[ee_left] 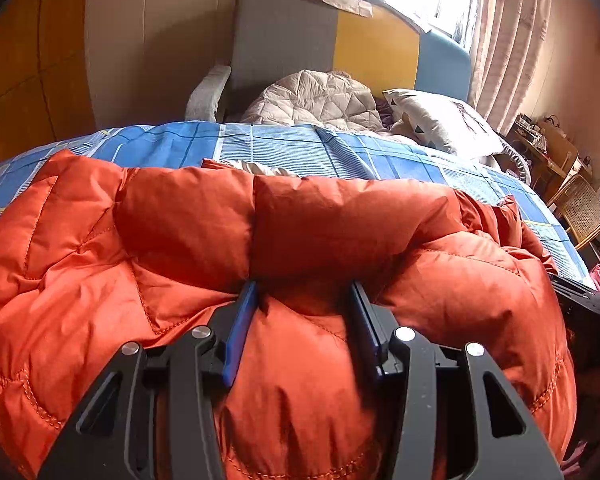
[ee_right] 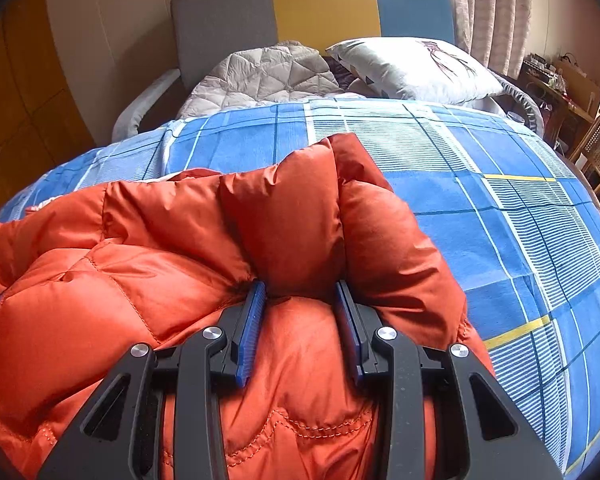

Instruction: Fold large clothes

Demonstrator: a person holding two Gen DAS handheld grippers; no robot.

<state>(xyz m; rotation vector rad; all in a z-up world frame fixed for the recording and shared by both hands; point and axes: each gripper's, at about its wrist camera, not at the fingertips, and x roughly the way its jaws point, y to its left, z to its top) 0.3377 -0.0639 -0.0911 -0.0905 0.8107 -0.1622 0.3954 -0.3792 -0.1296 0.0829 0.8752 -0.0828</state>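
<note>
Left gripper [ee_left: 302, 300]: jaws partly closed around a thick bunch of the orange down jacket [ee_left: 180, 232]. Blue pads [ee_left: 240, 332] press into the padding on both sides, so the fabric fills the gap. Grip sits on the near edge of the jacket, with a puffed roll of it standing up just beyond the fingertips.

Jacket lies across the foot end of the bed, on the blue checked cover [ee_left: 284, 144]. Its far edge stops short of the grey quilted coat [ee_left: 320, 100] and the pillow [ee_left: 440, 120] near the headboard [ee_left: 288, 32].

Right gripper [ee_right: 302, 292]: same state, jaws part-way in and clamped on a fold of the jacket [ee_right: 140, 240], pads [ee_right: 252, 332] sunk into the padding. To the right of this grip the jacket ends and bare cover [ee_right: 480, 208] begins, so this hand looks to be at the jacket's right side.

Judgement: fold step in hand, both grippers holding the near edge, probably the hem or a side, ready to carry it over. Which part of the jacket this is cannot be told.

Next move calls for both hands lifting together and travelling forward, level, to lay the held edge over the far part. Padding is bulky and slick; risk of slipping out or springing back, so press down before letting go
</note>
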